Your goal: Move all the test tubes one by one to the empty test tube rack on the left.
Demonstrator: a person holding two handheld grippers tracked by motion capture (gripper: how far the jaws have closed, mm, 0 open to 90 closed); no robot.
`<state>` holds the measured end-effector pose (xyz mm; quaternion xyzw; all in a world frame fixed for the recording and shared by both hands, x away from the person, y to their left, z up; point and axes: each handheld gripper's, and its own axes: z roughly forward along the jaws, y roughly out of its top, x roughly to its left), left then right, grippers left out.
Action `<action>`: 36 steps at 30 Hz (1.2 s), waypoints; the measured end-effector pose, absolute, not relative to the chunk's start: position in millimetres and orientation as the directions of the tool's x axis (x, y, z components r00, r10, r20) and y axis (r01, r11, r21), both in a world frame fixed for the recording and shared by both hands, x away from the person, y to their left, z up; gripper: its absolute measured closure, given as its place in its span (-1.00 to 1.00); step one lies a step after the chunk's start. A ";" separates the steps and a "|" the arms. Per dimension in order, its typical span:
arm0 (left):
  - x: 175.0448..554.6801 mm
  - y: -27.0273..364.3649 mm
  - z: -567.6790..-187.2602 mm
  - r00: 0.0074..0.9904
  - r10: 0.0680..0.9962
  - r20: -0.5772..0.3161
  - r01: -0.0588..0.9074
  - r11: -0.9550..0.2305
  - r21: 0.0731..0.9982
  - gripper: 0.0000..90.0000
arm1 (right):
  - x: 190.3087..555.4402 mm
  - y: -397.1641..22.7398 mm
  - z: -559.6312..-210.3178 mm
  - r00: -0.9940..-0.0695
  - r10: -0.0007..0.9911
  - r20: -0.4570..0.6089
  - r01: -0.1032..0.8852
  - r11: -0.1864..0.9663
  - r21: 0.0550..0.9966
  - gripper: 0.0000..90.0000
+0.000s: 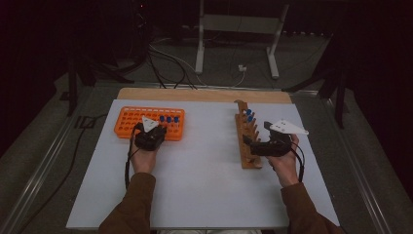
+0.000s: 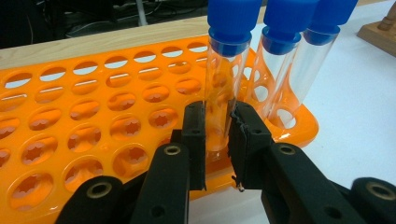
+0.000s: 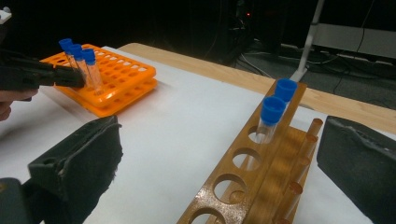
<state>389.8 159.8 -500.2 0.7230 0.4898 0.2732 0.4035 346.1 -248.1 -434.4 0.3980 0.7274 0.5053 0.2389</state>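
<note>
White table cover (image 1: 204,195), wooden table edge (image 1: 195,94), grey floor cables (image 1: 165,61), white metal stand (image 1: 234,29)

Three cameras around the orange rack (image 1: 149,123)

High view looks down; left gripper view sits close against it; right gripper view sees it farther off.

orange rack (image 2: 93,121) – glossy plastic | tube (image 2: 224,88) – clear (blue plastic cap) | wooden rack (image 3: 261,182) – varnished, shiny
</note>
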 end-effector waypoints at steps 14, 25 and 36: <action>379.7 168.7 -487.4 0.386 0.921 -0.054 0.458 -0.141 0.877 0.22 | 346.2 -250.8 -433.4 -0.564 0.823 0.061 0.338 0.163 0.927 -1.00; 355.5 183.6 -467.8 0.418 0.903 -0.099 0.427 -0.099 0.899 -0.54 | 346.0 -247.7 -434.1 -0.569 0.820 0.061 0.338 0.166 0.927 -1.00; 324.6 193.5 -461.7 0.405 0.909 -0.100 0.395 -0.076 0.916 -0.98 | 346.4 -247.1 -434.4 -0.568 0.821 0.064 0.339 0.163 0.926 -1.00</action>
